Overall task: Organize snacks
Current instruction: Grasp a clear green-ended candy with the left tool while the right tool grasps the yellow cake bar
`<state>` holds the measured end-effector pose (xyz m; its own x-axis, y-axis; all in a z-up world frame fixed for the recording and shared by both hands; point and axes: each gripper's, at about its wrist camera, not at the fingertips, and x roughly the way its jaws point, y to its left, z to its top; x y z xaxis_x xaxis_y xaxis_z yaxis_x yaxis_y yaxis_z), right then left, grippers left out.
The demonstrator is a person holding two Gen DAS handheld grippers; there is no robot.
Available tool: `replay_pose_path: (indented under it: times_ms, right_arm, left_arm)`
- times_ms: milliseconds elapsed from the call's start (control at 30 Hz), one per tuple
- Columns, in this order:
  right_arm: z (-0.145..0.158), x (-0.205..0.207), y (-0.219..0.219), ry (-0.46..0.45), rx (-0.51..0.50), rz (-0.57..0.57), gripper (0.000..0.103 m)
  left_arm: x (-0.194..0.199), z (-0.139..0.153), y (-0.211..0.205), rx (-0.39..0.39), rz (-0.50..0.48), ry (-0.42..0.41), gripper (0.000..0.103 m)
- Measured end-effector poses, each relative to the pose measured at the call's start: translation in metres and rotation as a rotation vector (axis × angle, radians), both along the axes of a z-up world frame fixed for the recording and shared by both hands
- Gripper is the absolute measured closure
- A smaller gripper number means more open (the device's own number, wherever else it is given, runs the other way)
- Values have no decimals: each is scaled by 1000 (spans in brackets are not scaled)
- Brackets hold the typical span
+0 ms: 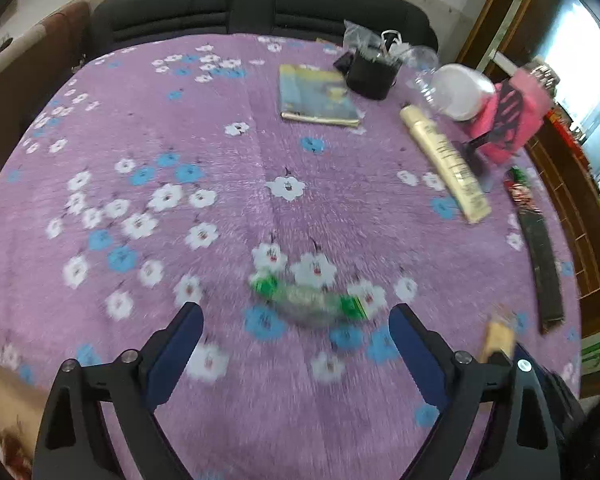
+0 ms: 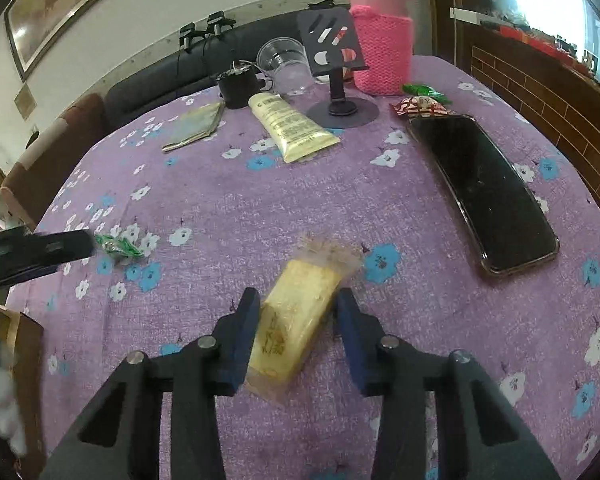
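While snacks lie scattered on the desk (image 2: 260, 208), right gripper (image 2: 298, 312) fingers straddle the yellow snack (image 2: 296, 316) unclenched; left gripper (image 1: 296, 320), spread, nears the green candy (image 1: 312, 300).

I see a green-ended candy (image 1: 310, 300) in a clear wrapper lying flat on the purple flowered bench (image 1: 220, 140), blurred in my left view. A yellow bar (image 2: 296, 320) in a clear wrapper lies tilted on the cloth, its crimped end pointing away from me. Far off, a red-and-white wrapped snack (image 2: 418, 106) rests just beside a green wrapped one (image 2: 424, 90).
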<state>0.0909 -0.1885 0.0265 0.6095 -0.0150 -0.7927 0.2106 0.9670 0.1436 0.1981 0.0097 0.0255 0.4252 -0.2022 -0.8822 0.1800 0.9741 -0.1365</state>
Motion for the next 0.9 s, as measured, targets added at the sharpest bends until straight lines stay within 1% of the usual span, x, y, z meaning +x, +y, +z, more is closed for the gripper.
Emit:
replay_pose_path:
  times_ms: [33, 67, 100, 133, 167, 200, 233, 333, 400, 433, 467, 500, 533, 567, 600, 667, 700, 733, 767, 800, 833, 867, 900]
  right_arm:
    - [0, 0, -1, 1, 0, 1, 66]
    - [0, 0, -1, 2, 4, 2, 66]
    - [0, 0, -2, 3, 8, 2, 66]
    - [0, 0, -3, 4, 12, 3, 66]
    - [0, 0, -3, 4, 17, 2, 66]
    - [0, 0, -4, 5, 21, 1, 66]
    - [0, 0, -4, 5, 22, 0, 66]
    - [0, -1, -3, 3, 16, 3, 68]
    - [1, -2, -3, 1, 15, 7, 69]
    - [1, -3, -3, 1, 18, 8, 72]
    - [2, -4, -3, 1, 24, 11, 77]
    - [3, -5, -3, 0, 37, 18, 81]
    - [4, -6, -3, 2, 48, 27, 87]
    - [4, -7, -3, 5, 62, 36, 91]
    - [4, -7, -4, 7, 74, 40, 92]
    - [6, -9, -13, 0, 146, 44, 94]
    - [6, -10, -21, -6, 191, 38, 94]
    - [6, -12, -27, -10, 216, 21, 94]
    - [4, -12, -32, -8, 228, 2, 91]
    - [1, -13, -37, 5, 241, -22, 87]
    - [-1, -13, -38, 11, 253, -27, 78]
    - [-3, -12, -38, 18, 276, -24, 71]
    - [-2, -11, -34, 9, 271, -16, 68]
  left_arm:
    - [3, -4, -4, 21, -6, -3, 11]
    - [6, -8, -6, 35, -15, -1, 24]
    - [8, -12, -10, 62, -31, 3, 26]
    - [4, -11, -15, 121, -54, -32, 42]
    - [2, -9, -18, 120, -78, -47, 64]
    - [-2, -7, -18, 125, -88, -50, 77]
    - [-7, -6, -18, 130, -93, -50, 84]
    - [-24, -3, -13, 116, -114, -63, 84]
    - [-39, -2, -4, 77, -128, -52, 84]
    - [-47, 0, 2, 57, -133, -47, 84]
    - [-55, 2, 6, 41, -139, -45, 84]
    - [-60, 6, 9, 30, -142, -45, 84]
    - [-71, 9, 16, 12, -144, -44, 84]
    - [-78, 12, 22, -8, -143, -39, 85]
    - [-85, 14, 27, -32, -145, -32, 85]
    - [-102, 22, 33, -65, -158, -38, 85]
    - [-109, 24, 33, -71, -165, -41, 85]
    - [-117, 27, 35, -81, -173, -42, 85]
    - [-124, 28, 36, -91, -178, -42, 85]
    - [-131, 30, 36, -103, -185, -41, 85]
    - [-139, 31, 35, -111, -191, -41, 85]
    - [-142, 31, 34, -117, -195, -42, 85]
    - [-149, 31, 33, -132, -198, -44, 85]
